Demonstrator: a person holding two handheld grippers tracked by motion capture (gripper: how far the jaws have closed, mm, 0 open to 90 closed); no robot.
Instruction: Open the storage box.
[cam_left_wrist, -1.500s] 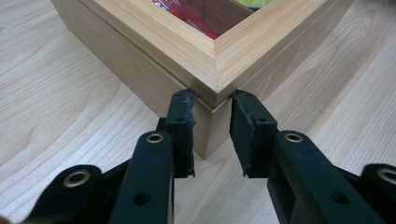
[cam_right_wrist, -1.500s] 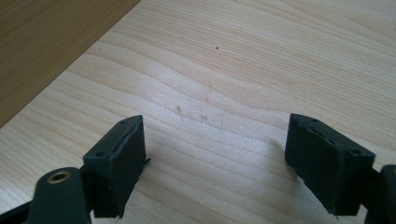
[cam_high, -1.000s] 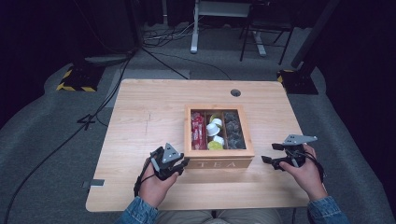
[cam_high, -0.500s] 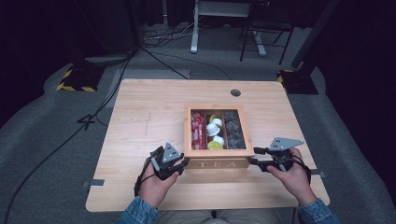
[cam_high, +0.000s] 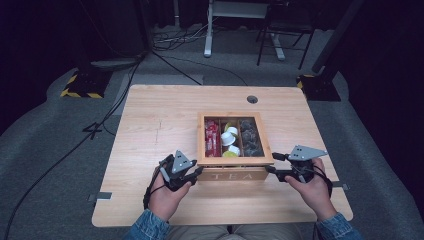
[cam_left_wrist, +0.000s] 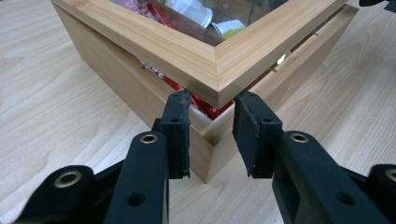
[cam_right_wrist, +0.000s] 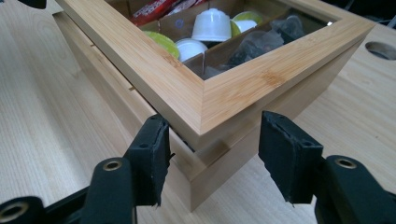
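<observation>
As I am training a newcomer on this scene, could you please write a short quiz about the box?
1. Which word is on the front of the wooden box? A: COFFEE. B: TEA. C: SUGAR.
2. True or false: the lid lies flat shut at its near corners.
3. In the high view, what fills the box's left compartment?
Key: 1 B. 2 False: both gripper views show a gap beneath it. 3 Red sachets.
</observation>
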